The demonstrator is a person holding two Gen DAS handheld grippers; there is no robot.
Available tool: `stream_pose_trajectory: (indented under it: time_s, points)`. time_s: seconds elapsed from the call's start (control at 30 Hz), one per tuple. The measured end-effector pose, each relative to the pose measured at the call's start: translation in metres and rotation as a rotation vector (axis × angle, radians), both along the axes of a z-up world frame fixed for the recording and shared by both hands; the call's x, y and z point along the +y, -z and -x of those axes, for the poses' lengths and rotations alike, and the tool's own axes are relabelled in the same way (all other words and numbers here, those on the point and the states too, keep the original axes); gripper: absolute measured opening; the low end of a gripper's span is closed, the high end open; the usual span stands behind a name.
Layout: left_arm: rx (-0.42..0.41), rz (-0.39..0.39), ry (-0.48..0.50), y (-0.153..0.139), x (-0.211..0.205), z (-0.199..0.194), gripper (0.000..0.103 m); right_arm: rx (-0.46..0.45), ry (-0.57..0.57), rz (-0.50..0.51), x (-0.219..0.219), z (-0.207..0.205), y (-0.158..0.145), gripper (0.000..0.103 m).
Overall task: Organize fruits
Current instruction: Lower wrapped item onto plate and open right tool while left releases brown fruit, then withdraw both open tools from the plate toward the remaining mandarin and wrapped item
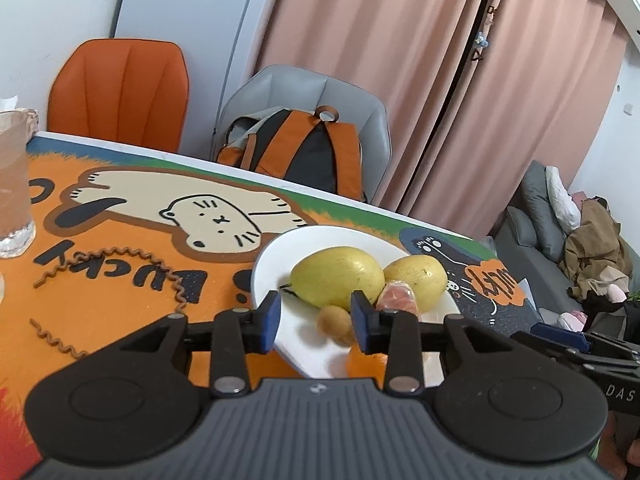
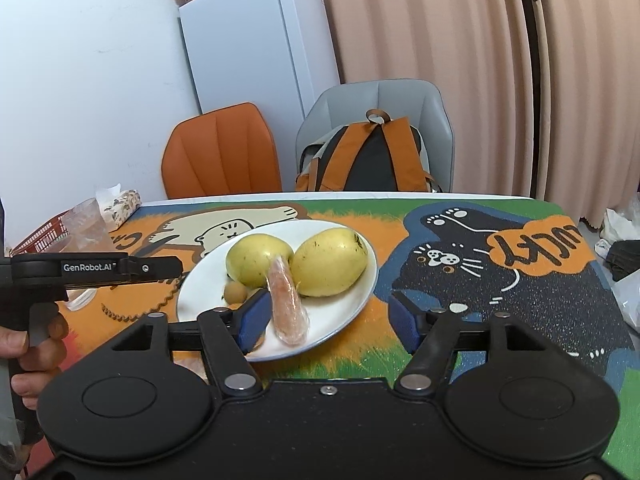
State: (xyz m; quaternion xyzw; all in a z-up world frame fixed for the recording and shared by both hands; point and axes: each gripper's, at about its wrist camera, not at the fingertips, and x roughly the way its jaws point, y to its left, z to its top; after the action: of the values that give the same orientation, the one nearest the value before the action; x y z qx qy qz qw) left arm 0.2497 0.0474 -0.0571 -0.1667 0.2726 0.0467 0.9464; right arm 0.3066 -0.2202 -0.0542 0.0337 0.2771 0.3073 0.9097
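A white plate (image 1: 280,252) on the cartoon mat holds two yellow mangoes (image 1: 338,276) (image 1: 416,280), a plastic-wrapped orange piece (image 1: 398,296) and a small brown fruit (image 1: 334,320). My left gripper (image 1: 316,320) stands open over the plate's near rim. The brown fruit lies between its blue pads with a gap on the left side. An orange fruit (image 1: 364,364) peeks out below the plate's edge. In the right wrist view my right gripper (image 2: 330,320) is open wide at the plate (image 2: 348,312). The wrapped piece (image 2: 288,304) lies just inside its left finger (image 2: 254,318), untouched by the right one.
A glass (image 1: 12,184) stands at the left and coiled brown cords (image 1: 120,256) lie on the mat. A red basket (image 2: 40,236) and a tissue pack (image 2: 120,200) sit at the far left. Behind the table are an orange chair (image 2: 220,152) and a grey chair with a backpack (image 2: 372,156).
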Motion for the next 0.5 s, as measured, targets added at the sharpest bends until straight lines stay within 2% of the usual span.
stream_pose_trajectory:
  time_s: [0.23, 0.3, 0.5]
  points:
    - [0.013, 0.003, -0.022, -0.002, 0.005, 0.013, 0.041, 0.02, -0.009, -0.024, 0.0, 0.004, 0.003, 0.073]
    - [0.01, 0.003, -0.026, -0.004, 0.006, 0.016, 0.05, 0.028, -0.006, -0.031, -0.001, 0.005, 0.003, 0.074]
    - [0.008, -0.004, -0.039, -0.007, 0.005, 0.03, 0.059, 0.037, -0.011, -0.041, -0.002, 0.011, 0.001, 0.079]
